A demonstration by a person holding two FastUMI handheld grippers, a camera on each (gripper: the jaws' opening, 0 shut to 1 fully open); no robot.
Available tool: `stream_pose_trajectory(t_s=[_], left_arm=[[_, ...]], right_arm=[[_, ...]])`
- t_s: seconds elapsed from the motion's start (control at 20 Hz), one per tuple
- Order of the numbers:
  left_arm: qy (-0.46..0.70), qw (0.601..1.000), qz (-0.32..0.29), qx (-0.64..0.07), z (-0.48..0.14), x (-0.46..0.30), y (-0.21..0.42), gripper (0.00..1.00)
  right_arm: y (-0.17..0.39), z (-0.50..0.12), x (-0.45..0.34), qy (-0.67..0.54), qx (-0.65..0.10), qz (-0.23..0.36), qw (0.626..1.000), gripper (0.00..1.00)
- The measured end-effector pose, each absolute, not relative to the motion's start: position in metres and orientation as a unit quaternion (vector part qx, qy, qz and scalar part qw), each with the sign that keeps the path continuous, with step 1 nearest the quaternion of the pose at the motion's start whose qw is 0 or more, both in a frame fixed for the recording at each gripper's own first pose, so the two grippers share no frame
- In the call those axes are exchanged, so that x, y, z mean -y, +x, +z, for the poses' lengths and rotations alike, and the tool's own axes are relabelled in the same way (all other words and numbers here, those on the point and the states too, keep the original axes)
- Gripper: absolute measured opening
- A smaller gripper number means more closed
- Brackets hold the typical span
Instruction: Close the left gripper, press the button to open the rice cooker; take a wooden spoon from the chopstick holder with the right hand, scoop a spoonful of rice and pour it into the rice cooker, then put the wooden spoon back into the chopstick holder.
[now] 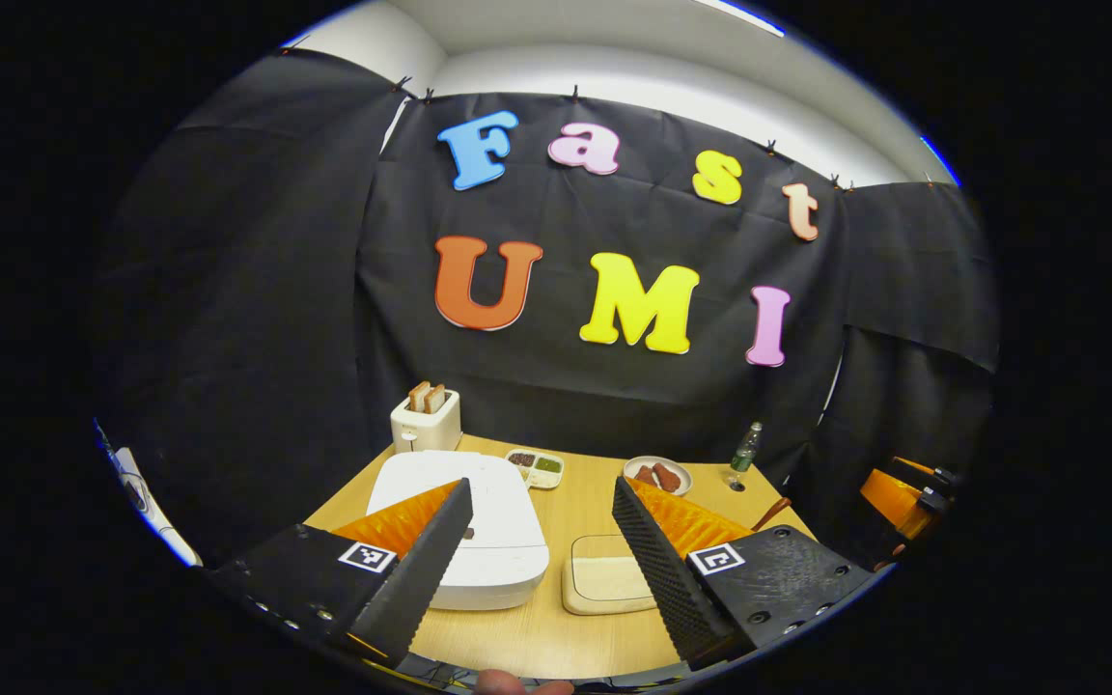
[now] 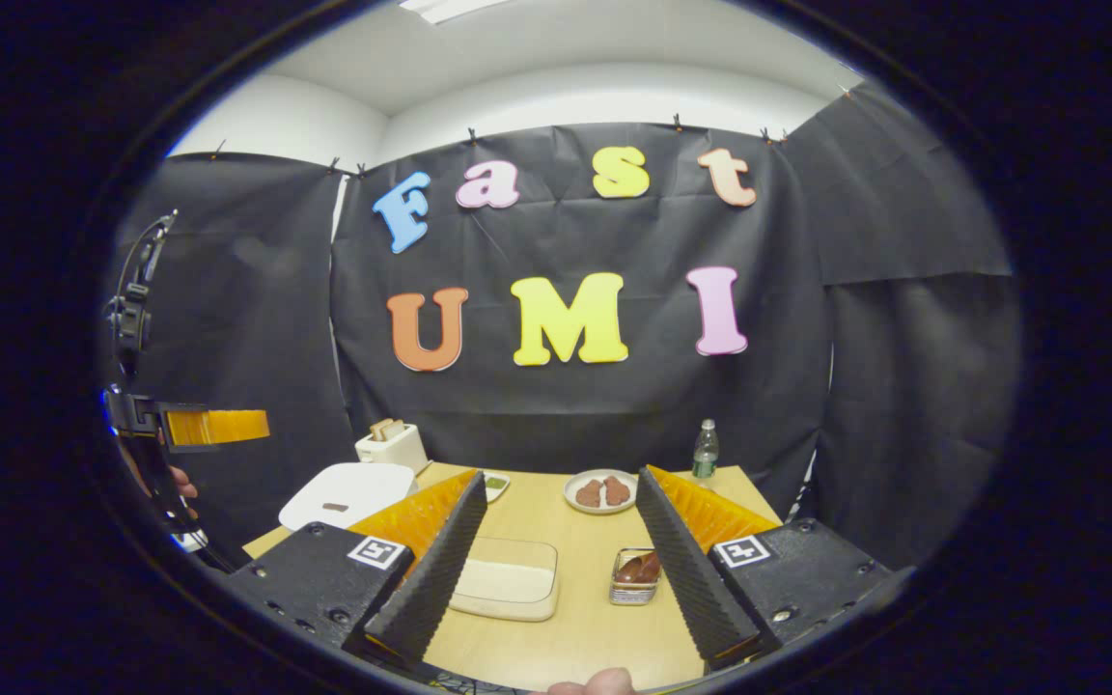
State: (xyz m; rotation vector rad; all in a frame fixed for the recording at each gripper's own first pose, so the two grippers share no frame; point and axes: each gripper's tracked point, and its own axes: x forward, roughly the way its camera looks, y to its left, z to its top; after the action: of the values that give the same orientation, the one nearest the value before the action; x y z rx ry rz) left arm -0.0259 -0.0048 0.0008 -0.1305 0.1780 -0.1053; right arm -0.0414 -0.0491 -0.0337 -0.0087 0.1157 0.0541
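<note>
Status: no step of the task appears complete.

Left gripper (image 1: 537, 550): fingers stand wide apart, holding nothing, at the bottom centre of the left gripper view. The task requires them brought together before the button press; this is not yet done. The gripper hangs above the table (image 1: 537, 627), with the rice cooker (image 1: 464, 536) at lower left of centre, partly behind the left-hand finger. The lid lies flat and closed. The button itself cannot be made out here.

Right gripper (image 2: 556, 560): fingers likewise apart and empty, at the bottom centre of the right gripper view. The chopstick holder (image 2: 635, 579) sits on the table at lower centre, just left of the right-hand finger, with the wooden spoon (image 2: 638, 568) still resting in it.

Rice container (image 2: 506, 579): a shallow tray of pale rice lies between the cooker and the holder, lower centre of the frame, untouched as far as can be judged.

Remaining steps: close left gripper, press button, take spoon, scoop, pour, return spoon.
</note>
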Motion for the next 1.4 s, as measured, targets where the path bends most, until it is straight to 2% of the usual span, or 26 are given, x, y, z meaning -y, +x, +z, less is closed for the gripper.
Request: stream_pose_trajectory(t_s=[0.25,0.65,1.0,1.4], left_arm=[[-0.059,0.996,-0.063,-0.023,0.037,0.01,-0.1,0.94],[-0.036,0.997,-0.072,0.002,0.022,0.029,-0.172,0.94],[-0.024,0.998,-0.055,0.013,0.008,0.037,-0.203,0.94],[-0.022,0.999,-0.035,0.005,0.001,0.031,-0.207,0.94]], right_arm=[[-0.108,-0.006,0.028,-0.005,-0.021,0.006,1.0,1.0],[-0.18,-0.011,0.017,-0.016,-0.006,-0.011,1.0,0.99],[-0.214,-0.037,0.025,-0.014,-0.016,-0.02,1.0,1.0],[-0.215,-0.05,0.037,-0.003,-0.033,-0.018,0.999,0.99]])
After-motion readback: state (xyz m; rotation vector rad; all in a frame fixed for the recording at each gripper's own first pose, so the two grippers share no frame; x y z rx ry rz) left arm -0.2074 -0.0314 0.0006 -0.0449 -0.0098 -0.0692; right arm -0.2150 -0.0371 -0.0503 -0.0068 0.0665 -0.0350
